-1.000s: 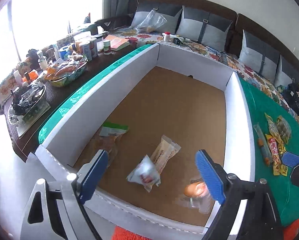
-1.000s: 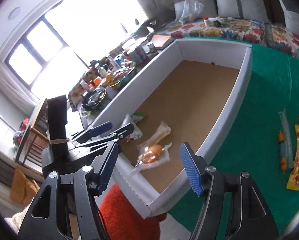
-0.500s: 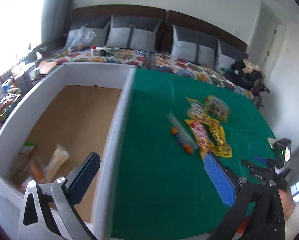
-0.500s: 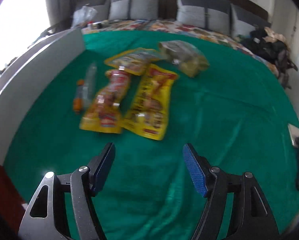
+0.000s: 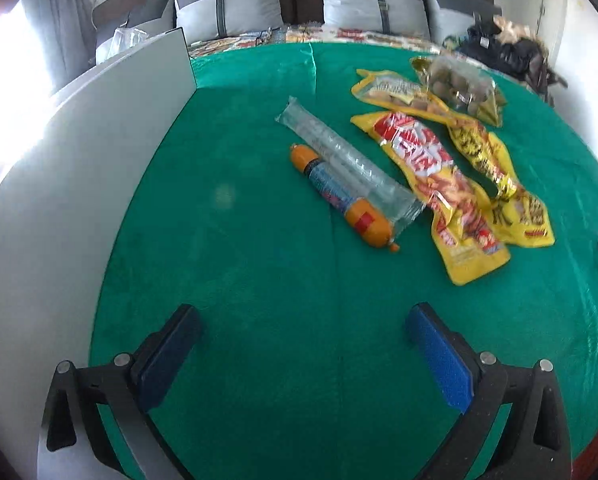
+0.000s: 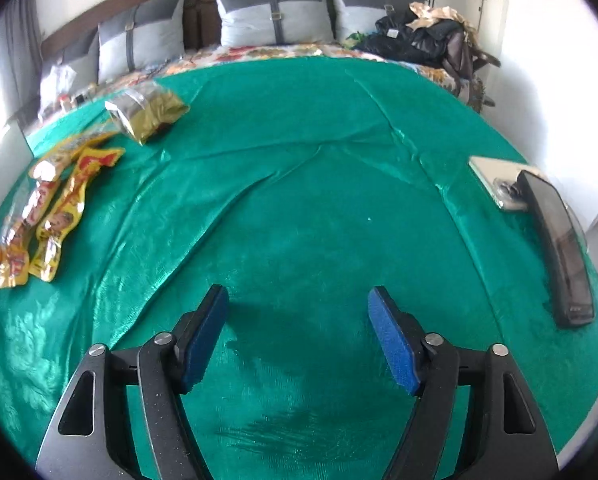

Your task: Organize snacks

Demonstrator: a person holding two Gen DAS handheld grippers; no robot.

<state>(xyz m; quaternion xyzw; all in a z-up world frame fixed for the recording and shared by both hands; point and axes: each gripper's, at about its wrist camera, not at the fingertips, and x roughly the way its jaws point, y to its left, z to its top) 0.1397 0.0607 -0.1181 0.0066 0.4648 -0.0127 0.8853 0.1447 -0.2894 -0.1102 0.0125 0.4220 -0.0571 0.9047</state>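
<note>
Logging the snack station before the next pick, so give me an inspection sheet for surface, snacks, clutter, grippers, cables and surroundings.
Surface: green cloth, creased.
Job's things: orange sausage stick beside clear tube pack; red-and-yellow pouch overlapping yellow pouch; another yellow pouch; clear bag of round snacks; white box wall on the left.
Clutter: two phones at the right edge.
Grippers: left gripper and right gripper both open, empty.
Cables: nothing seen.
Surroundings: grey cushions, dark clothes pile.

Both views have been swung off the white box (image 5: 79,152): the sausage (image 5: 341,196) is now faced, bare green cloth (image 6: 299,200) opposite.
</note>
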